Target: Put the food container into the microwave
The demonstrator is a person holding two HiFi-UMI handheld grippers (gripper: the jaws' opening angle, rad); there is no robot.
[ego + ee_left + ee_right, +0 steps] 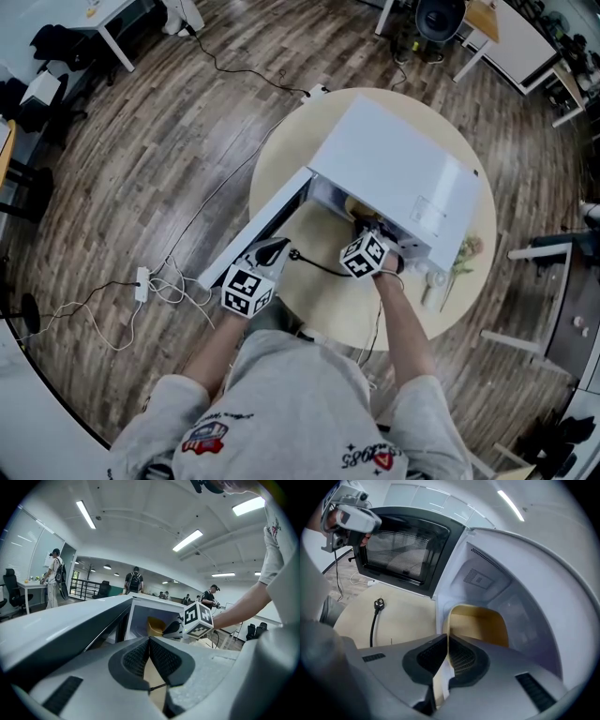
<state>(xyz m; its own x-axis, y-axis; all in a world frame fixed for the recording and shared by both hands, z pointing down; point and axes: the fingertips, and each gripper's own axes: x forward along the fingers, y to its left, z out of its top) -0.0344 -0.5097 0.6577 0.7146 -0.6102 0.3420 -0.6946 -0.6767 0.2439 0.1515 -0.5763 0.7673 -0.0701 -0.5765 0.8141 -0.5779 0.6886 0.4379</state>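
Observation:
A white microwave (394,178) stands on the round table (328,305) with its door (253,230) swung open to the left. My right gripper (375,236) reaches into the cavity, shut on the rim of a cream-yellow food container (480,623). The container's wall runs between the pads of the right gripper (448,644), and it sits low inside the cavity (511,597). The left gripper (267,253) hovers by the door's free edge, pads together with nothing held. In the left gripper view the container (154,626) shows inside the opening, beyond my left gripper (149,644).
A black plug and cable (378,604) lie on the table in front of the microwave. A small glass with flowers (464,251) stands at the table's right edge. A power strip (142,281) and cords lie on the wooden floor to the left. Several people stand far off.

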